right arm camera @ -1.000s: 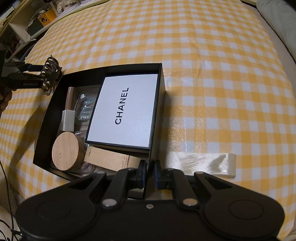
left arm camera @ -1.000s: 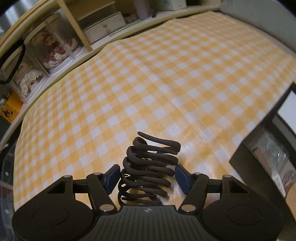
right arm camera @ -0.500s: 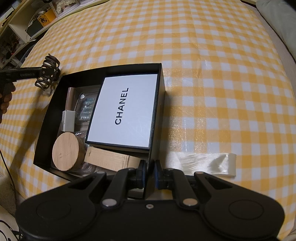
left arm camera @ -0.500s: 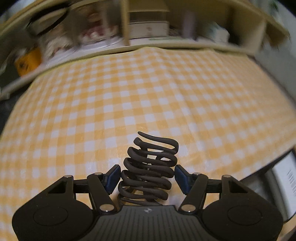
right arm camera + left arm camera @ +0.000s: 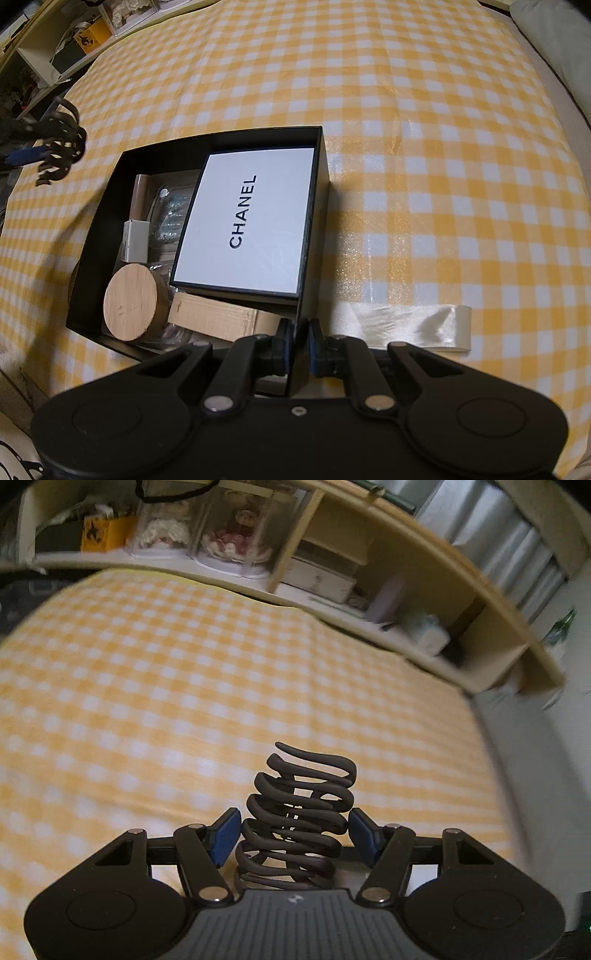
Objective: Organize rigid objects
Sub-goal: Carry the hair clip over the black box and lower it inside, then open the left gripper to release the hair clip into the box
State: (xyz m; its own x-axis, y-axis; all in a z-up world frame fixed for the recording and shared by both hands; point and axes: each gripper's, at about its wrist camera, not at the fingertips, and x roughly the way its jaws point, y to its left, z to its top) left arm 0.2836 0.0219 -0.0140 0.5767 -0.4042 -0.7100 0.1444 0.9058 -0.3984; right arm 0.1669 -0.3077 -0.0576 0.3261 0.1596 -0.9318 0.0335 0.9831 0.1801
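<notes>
Dark brown plastic, looped like a coil: the hair claw clip [image 5: 297, 819] sits low in the middle of my left wrist view, pinched between the blue pads [image 5: 223, 834] of my left gripper [image 5: 293, 830], which press on its two sides. It hangs clear of the yellow checked tablecloth [image 5: 184, 686] that fills the frame behind it. In my right wrist view the same clip [image 5: 61, 147] shows blurred at the left edge, just outside the upper left corner of the black box [image 5: 321, 177].

My right gripper [image 5: 297, 347] is pressed together on the near wall of that box, at the bottom middle of the frame, its pads nipping the thin black edge. Inside the box, a white lid printed CHANEL [image 5: 247, 221] takes the right half. A round wooden disc [image 5: 130, 301] lies in the lower left corner, a pale wooden block [image 5: 214, 317] beside it along the near wall, and a small white box [image 5: 136, 242] above the disc. A clear packet [image 5: 171, 214] lies further in; I cannot tell what it holds.

Right of the box, a white satin ribbon [image 5: 413, 326] lies flat on the cloth. Wooden shelves [image 5: 369, 576] run across the top of my left view.
</notes>
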